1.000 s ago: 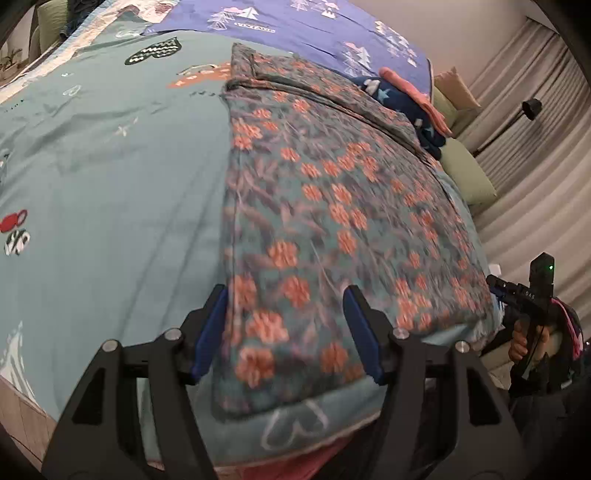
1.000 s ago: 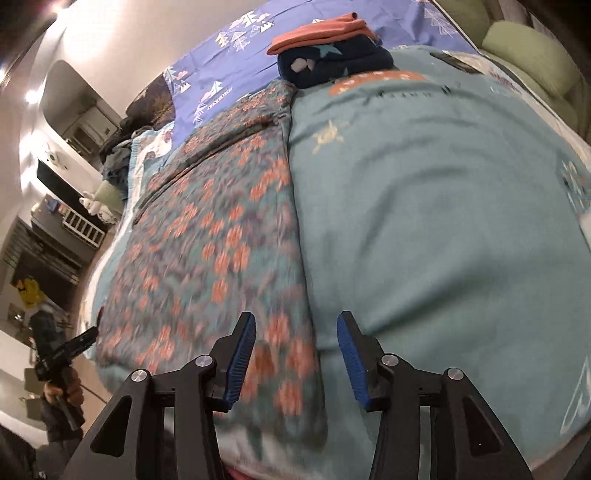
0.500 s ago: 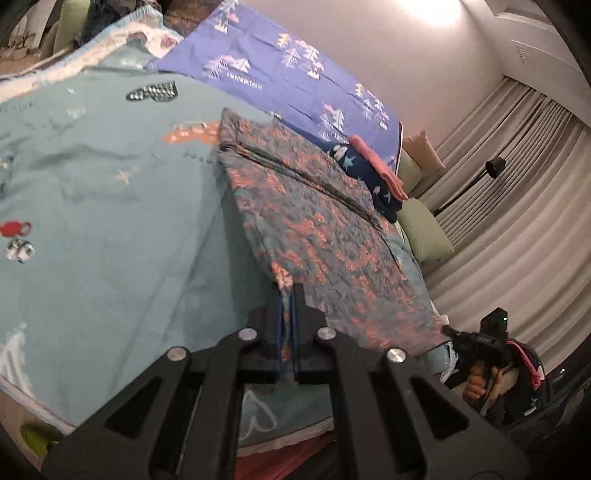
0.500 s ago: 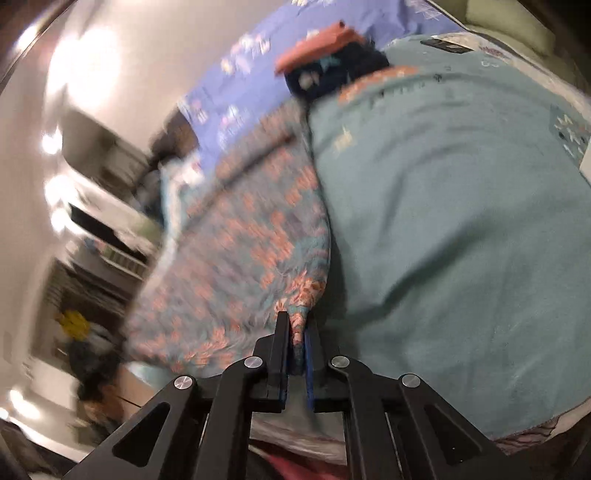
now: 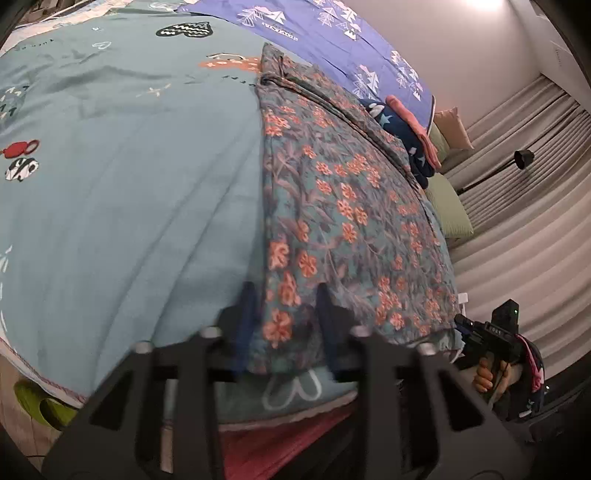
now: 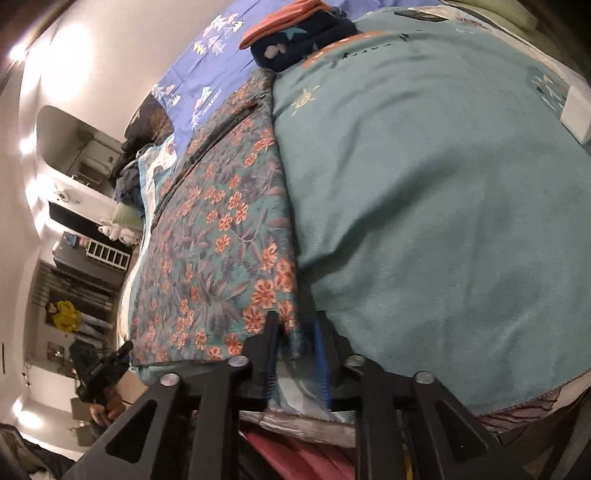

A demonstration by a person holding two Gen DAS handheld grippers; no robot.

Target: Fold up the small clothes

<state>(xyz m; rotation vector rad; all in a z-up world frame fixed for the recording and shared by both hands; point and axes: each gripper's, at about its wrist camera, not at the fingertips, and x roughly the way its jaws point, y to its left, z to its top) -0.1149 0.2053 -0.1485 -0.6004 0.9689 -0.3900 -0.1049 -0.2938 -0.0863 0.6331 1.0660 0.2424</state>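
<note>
Left wrist view
Floral garment (image 5: 343, 221): spread flat on the right part of the bed, folded lengthwise, long straight edge running from near the camera away toward the pillows.
Left gripper (image 5: 286, 325): low over the near left corner of the garment; jaws partly open, having just been opening, corner cloth lying between them but not pinched.
Blanket (image 5: 129, 184): teal, with small printed figures, covers the bed under and left of the garment.
Sheet (image 5: 332, 33): purple with white tree prints, at the far end of the bed.
Folded pile (image 5: 410, 136): dark blue starred piece with a pink one on top, beyond the far end of the garment.
Green pillow (image 5: 448, 210): at the bed's right side, near the curtains (image 5: 524, 221).
Other gripper: black handle gripped by a hand (image 5: 487, 376) at lower right, off the bed edge.

Right wrist view
Floral garment (image 6: 221, 236): left of the frame's middle, its right edge along the bare blanket (image 6: 443, 203).
Right gripper (image 6: 295, 350): at the near right corner of the garment; jaws narrowly open, having just been opening, corner hem between them, no squeeze visible.
Folded pile (image 6: 295, 37): at the far end, touching the blanket's edge.
Left background: shelves and a doorway, blurred.
</note>
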